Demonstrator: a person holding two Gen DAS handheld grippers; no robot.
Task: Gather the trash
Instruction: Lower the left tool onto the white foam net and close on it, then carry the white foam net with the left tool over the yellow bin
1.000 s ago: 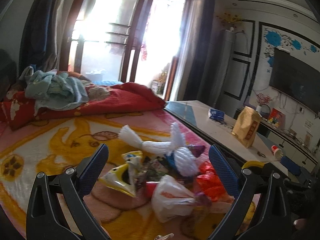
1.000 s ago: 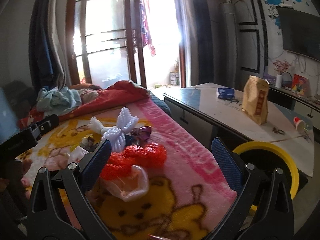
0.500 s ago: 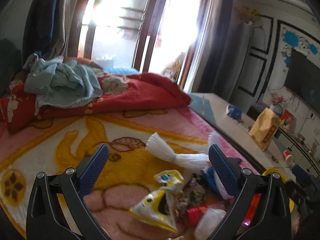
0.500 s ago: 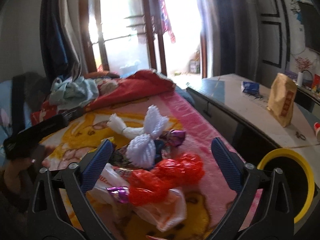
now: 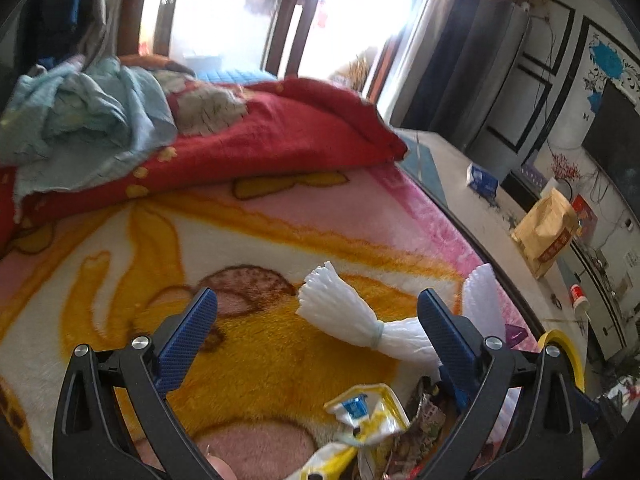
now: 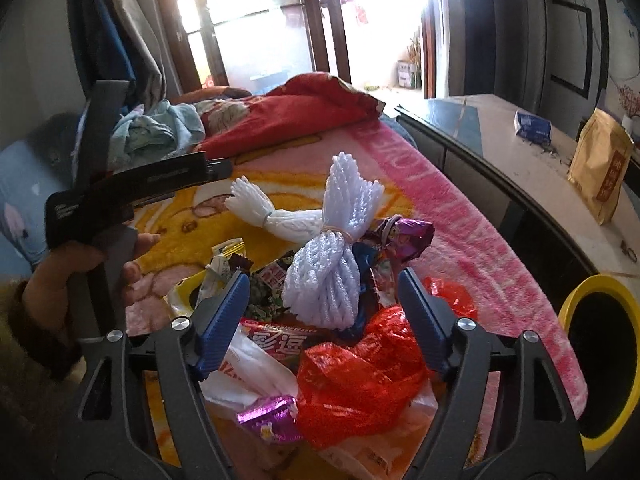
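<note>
A heap of trash lies on the pink and yellow blanket (image 6: 448,216). It holds a lilac foam net (image 6: 324,280), a white foam net (image 6: 276,216), a red plastic bag (image 6: 360,376), a white bag (image 6: 256,368) and foil wrappers (image 6: 404,236). My right gripper (image 6: 322,280) hangs over the heap. Its jaws are closing either side of the lilac net, and the pads are clear of it. My left gripper (image 5: 316,293) stands open above the white foam net (image 5: 352,320), with a yellow wrapper (image 5: 372,412) below it. In the right wrist view the left gripper (image 6: 140,184) is held in a hand.
A yellow-rimmed bin (image 6: 600,360) stands on the floor beside the bed's right edge. A long low table (image 6: 500,132) behind it carries a brown paper bag (image 6: 600,164) and a blue packet (image 6: 532,124). A red quilt (image 5: 280,136) and pale blue clothes (image 5: 88,116) lie at the far end.
The left gripper has swung left, so the heap slid to its lower right. The right gripper has come in over the heap, now around the lilac net, with its jaws narrower.
</note>
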